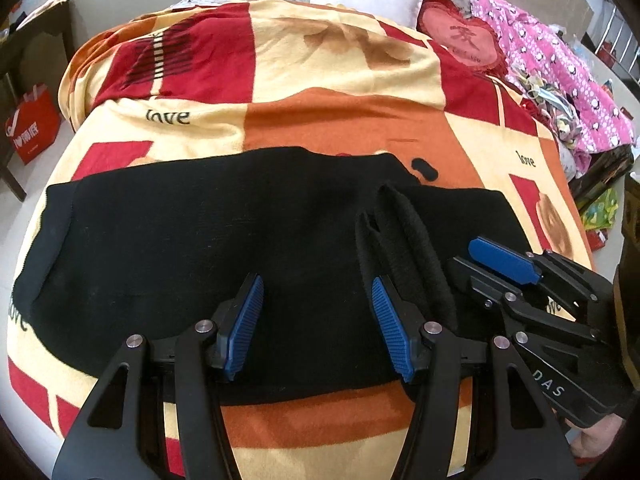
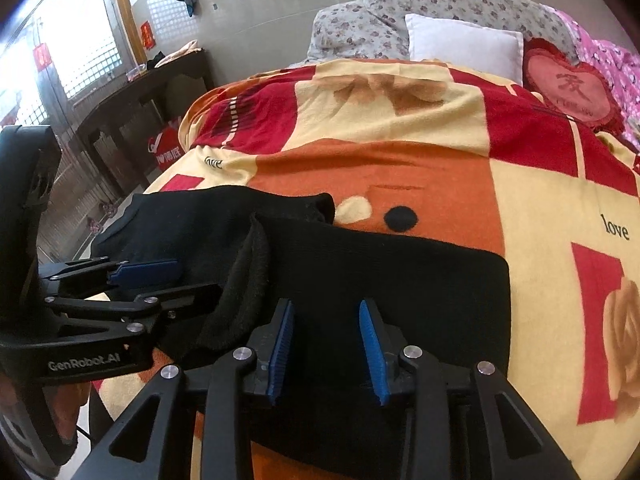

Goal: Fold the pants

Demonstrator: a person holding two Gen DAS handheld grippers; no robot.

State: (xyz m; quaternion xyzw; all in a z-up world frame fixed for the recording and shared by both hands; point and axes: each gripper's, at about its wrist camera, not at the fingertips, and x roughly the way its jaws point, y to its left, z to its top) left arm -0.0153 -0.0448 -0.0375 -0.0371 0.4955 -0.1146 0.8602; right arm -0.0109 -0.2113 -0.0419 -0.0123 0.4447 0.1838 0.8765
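Left wrist: both grippers released over black pants; pinch raised fold ridge squarely, then flatten.

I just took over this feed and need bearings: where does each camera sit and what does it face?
Left wrist: on the left gripper, angled down over the black pants; the right gripper shows at right.
Right wrist: on the right gripper, above the pants' right end; the left gripper shows at left.
Shared: pants, patterned blanket, white pillow.
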